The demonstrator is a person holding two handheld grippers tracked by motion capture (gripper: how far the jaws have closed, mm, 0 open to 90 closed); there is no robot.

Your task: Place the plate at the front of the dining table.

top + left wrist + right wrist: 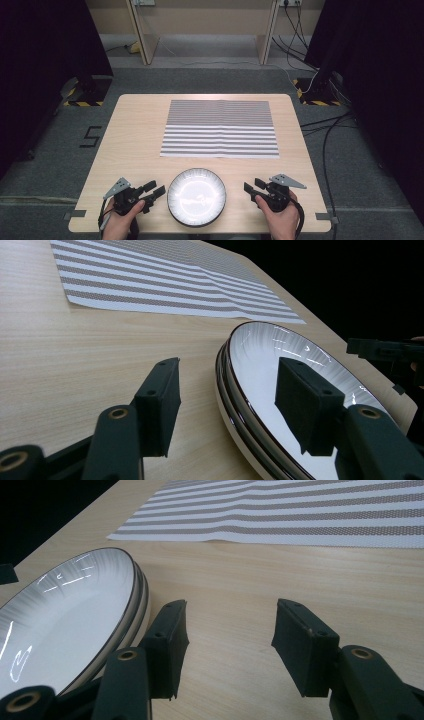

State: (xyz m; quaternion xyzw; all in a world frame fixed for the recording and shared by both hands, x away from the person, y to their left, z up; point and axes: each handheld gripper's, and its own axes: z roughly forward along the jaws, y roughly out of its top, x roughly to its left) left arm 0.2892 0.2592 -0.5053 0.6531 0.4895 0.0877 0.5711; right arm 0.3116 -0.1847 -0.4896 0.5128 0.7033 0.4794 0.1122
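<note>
The plates (196, 197), a stack of 2, sit at bottom centre of the high view. The left gripper (155, 192), jaws apart, straddles the stack's near rim without gripping. The right gripper (253, 186), jaws wide over bare table (135, 135), sits just beside the rim.

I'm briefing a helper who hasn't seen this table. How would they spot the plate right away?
Start at the light wooden table and find the striped placemat at its middle. Nearer the person, between the left gripper and the right gripper, whose jaws are both open, sits the plate. It is round, glossy and white with a dark rim, the only dish there.
</note>
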